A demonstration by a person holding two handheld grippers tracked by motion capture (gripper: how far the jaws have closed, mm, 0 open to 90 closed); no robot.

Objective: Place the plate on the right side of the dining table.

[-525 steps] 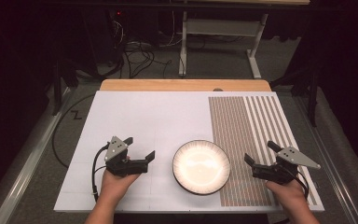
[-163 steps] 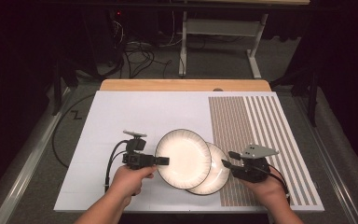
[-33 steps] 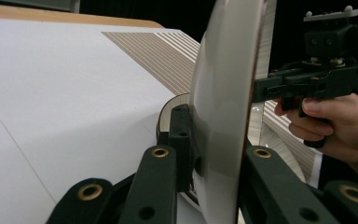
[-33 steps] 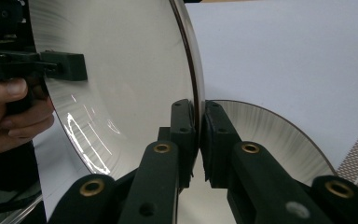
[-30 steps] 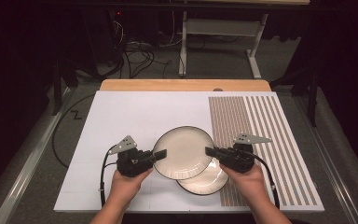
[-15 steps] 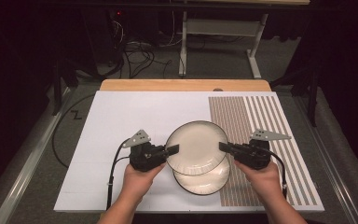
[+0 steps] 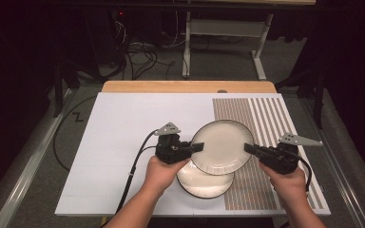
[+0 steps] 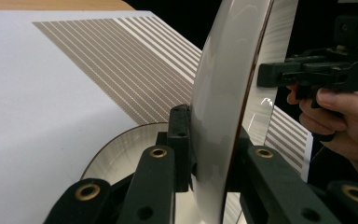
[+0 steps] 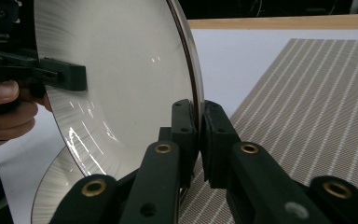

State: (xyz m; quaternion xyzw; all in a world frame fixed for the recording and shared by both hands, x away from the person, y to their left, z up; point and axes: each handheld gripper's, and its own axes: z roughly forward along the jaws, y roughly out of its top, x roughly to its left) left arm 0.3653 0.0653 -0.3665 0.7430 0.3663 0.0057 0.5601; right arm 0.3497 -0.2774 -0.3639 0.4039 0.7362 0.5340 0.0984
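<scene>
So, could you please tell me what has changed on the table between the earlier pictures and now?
At first one stack of plates sat untouched between open grippers. Now the left hand-held gripper and right hand-held gripper both clamp the upper plate by opposite rims, lifted off the lower plate and carried up and right from half a second ago. The lower plate and striped mat stayed put.

No text, label, brand, number or sign can be read in any of the views. The round cream ceramic plates with dark rims (image 7: 222, 147) carry no lettering, and the white table mat with its brown striped panel (image 7: 138, 123) bears only plain lines. The black two-jaw grippers show brass rivets and no markings.
</scene>
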